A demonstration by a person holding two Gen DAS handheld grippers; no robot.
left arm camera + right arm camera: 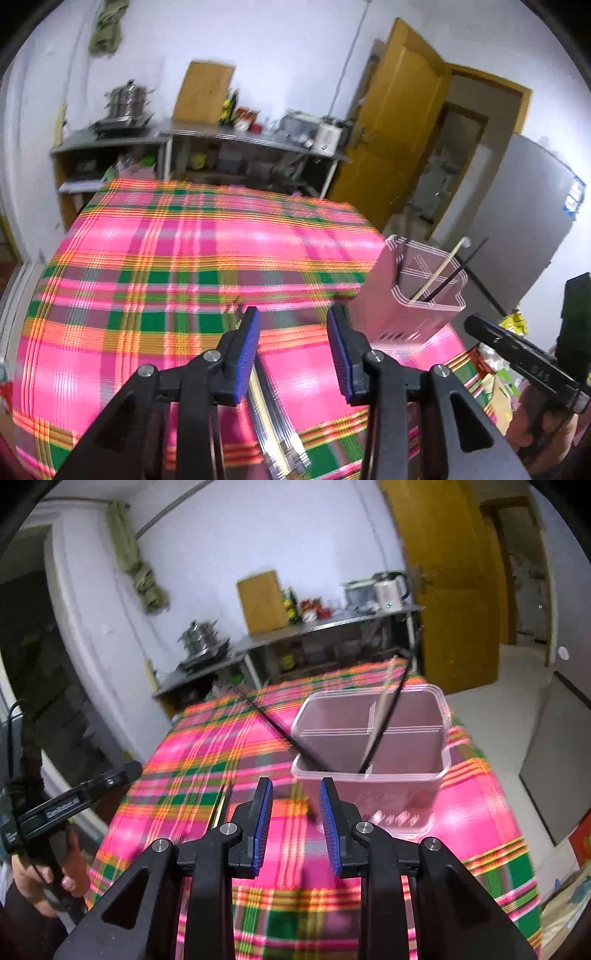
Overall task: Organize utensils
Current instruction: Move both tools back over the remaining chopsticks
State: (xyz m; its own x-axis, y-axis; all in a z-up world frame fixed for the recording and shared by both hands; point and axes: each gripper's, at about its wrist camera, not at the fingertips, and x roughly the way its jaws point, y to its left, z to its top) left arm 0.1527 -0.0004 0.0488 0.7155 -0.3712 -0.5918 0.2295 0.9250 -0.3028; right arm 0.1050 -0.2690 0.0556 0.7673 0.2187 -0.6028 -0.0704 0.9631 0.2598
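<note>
Left gripper (291,354) at bottom centre of its view, jaws spread, nothing between the blue pads; blurred chopsticks (275,424) lie on the plaid tablecloth (147,258) just under the left finger. Right gripper (295,823) bottom centre of its view, jaws spread, empty. Just beyond it, centre right, the pink divided utensil holder (369,782) stands upright on the cloth, with a pale chopstick (375,734) and a black chopstick (391,716) leaning out of it. Far upper centre: steel shelf (332,622), kettle (389,589), stacked pots (199,638), wooden door (454,583).
</note>
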